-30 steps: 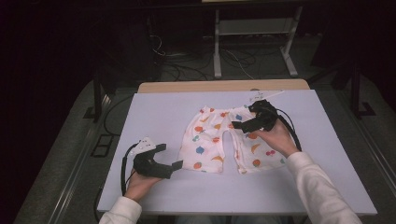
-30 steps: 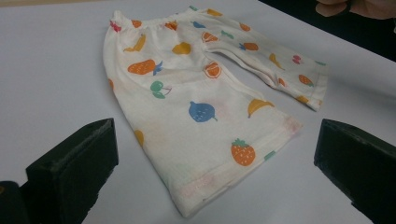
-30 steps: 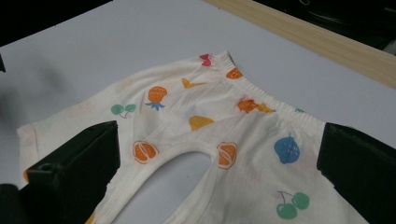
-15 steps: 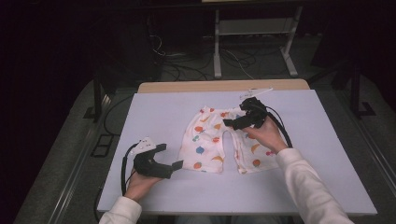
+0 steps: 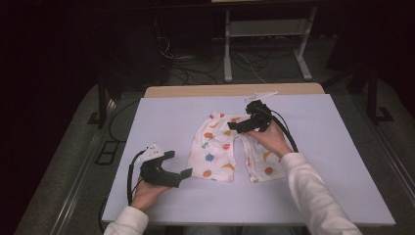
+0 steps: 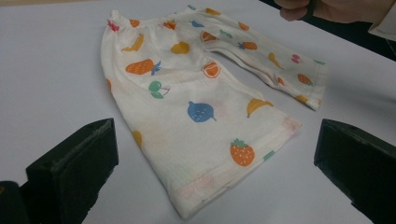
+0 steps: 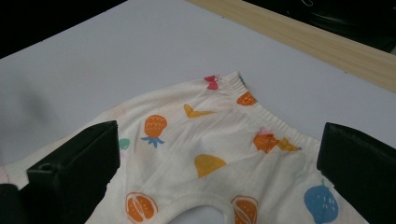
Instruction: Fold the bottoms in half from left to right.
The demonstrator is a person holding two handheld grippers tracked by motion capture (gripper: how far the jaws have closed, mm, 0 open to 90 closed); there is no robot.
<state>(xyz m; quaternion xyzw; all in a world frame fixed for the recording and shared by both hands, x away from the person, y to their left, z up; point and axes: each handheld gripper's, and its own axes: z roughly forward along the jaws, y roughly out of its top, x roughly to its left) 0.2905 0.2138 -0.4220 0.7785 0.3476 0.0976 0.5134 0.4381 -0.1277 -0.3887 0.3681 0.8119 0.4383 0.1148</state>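
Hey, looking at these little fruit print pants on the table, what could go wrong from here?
1. The right claw hangs open over the crotch of the pants; closing there may pinch only the top layer or bunch the cloth.
2. The left claw is open beside a leg hem; pushing in might crumple the hem.
3. Uneven pulls would likely skew the flat pants.

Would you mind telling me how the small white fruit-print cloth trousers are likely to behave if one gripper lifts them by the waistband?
The small white fruit-print cloth trousers lie flat with soft creases, so they would probably droop and fold when lifted. The fabric looks thin, so likely very light. Pushed across the smooth lilac table, they would probably bunch up rather than slide whole.
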